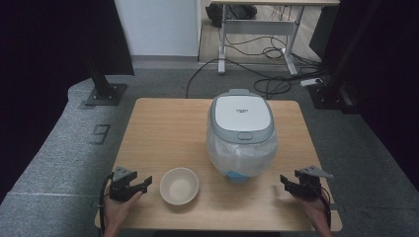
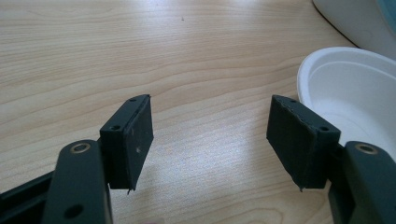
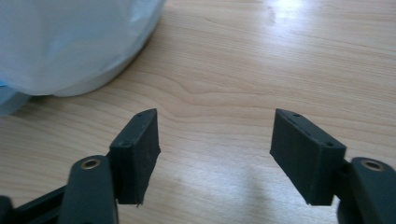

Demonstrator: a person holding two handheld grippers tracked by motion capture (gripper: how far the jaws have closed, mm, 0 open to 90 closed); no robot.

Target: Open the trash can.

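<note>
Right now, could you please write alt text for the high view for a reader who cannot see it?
A white rice cooker with its lid closed stands on a wooden table, an empty bowl to its near left. The left gripper and right gripper rest open at the near edge.

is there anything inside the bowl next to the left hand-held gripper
No, the white bowl beside the left hand-held gripper shows a bare inside in the high view.
</note>
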